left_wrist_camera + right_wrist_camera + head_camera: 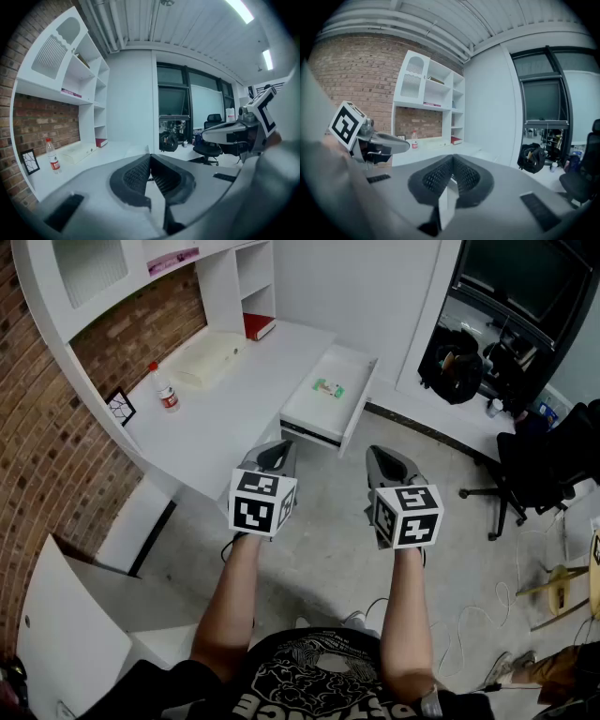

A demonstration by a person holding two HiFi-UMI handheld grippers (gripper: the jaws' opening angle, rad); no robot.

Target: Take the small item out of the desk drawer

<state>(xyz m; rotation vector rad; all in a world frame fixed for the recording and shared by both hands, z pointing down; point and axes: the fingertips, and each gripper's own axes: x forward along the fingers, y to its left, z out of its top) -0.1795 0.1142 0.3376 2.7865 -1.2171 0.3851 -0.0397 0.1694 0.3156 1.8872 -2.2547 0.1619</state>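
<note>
On the white desk (pixel 234 409) to my left stands a clear plastic bottle with a red label (pixel 167 395), which is no part of this job. My left gripper (pixel 275 457) hangs short of the desk edge, its jaws pressed together on nothing. Ahead, the white desk drawer (pixel 356 404) stands pulled out, and the small green packet (pixel 329 388) lies on its floor, well apart from both grippers. My right gripper (pixel 389 463) is likewise clenched and empty. I judge the reach not yet begun: next I must part one pair of jaws and bring it over the packet.
</note>
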